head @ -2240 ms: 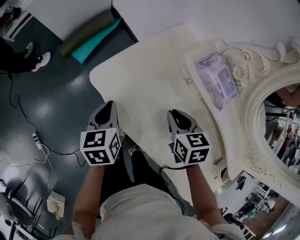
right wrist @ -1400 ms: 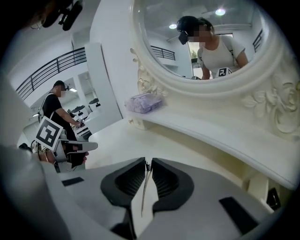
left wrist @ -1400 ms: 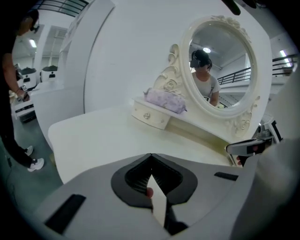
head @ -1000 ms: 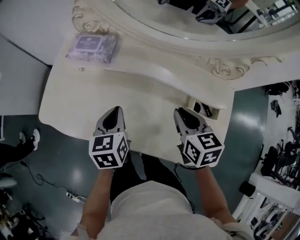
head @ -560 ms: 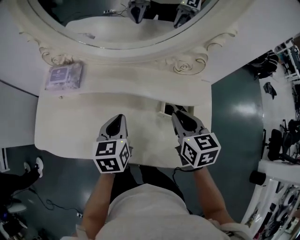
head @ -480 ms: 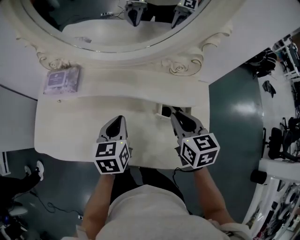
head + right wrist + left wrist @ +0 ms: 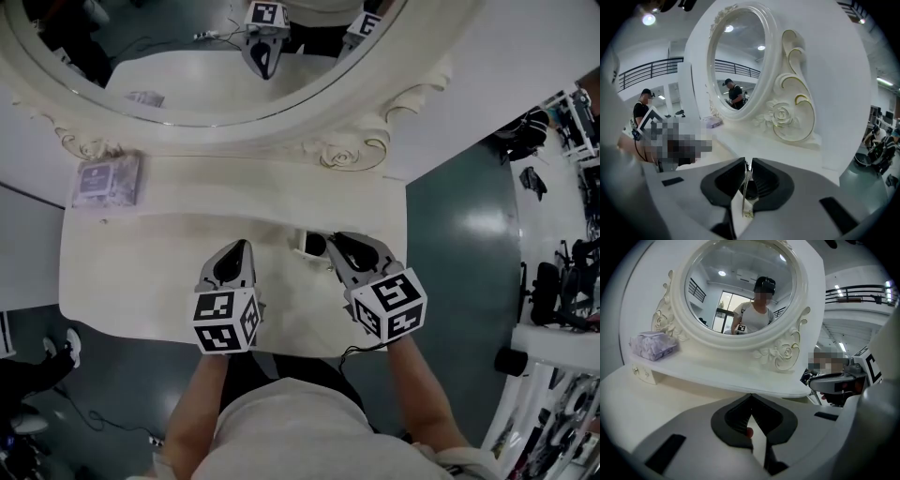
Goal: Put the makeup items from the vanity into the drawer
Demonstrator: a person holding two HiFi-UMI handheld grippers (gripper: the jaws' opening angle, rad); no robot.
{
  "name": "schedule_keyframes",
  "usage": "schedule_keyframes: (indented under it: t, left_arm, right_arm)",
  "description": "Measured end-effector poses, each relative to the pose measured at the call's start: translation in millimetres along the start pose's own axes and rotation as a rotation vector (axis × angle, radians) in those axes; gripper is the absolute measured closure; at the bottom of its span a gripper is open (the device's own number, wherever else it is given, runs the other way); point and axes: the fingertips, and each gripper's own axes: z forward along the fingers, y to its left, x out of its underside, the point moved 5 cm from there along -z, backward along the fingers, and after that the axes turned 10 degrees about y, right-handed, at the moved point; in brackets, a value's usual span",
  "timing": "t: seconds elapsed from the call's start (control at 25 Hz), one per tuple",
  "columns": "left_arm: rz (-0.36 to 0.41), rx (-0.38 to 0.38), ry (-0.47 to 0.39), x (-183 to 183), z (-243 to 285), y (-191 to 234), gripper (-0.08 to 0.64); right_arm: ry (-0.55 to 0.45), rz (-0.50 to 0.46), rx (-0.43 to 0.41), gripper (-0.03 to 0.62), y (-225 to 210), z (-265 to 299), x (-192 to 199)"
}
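Both tools' jaws together; dark makeup item (image 7: 314, 245) just beside tip of right tool (image 7: 338, 246), left tool (image 7: 235, 255) farther off

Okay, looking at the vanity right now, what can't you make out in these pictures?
- Head view: dark item in the small white open box is too small and partly covered by the right tongs; the right gripper view shows only a sliver behind them.
- Every view: print on the purple soft pack is too small.
- Left gripper view: red spot between the closed left tongs, unidentifiable.
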Motion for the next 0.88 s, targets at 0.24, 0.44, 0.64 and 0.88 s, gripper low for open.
schedule_keyframes:
  t: [0.24,0.44,0.64,0.88]
  left_arm:
    - [-0.038,-0.033,0.006,2,12,2,0.555]
    - [-0.057,-0.064,0.009,4,14,4,0.555]
    - [-0.063,-0.083,-0.001,2,12,4,0.555]
    - [-0.056,-0.088,-0.003,5,7,2,0.555]
  right_arm:
    - [0.015,-0.151,-0.103,0.532,0,16,-4]
    - [0.028,-0.223,-0.167,0.532,0,23,-4]
    - [0.045,-0.255,-0.185,0.529,0,26,2]
    - [0.049,-0.263,-0.143,0.485,-1,21,7]
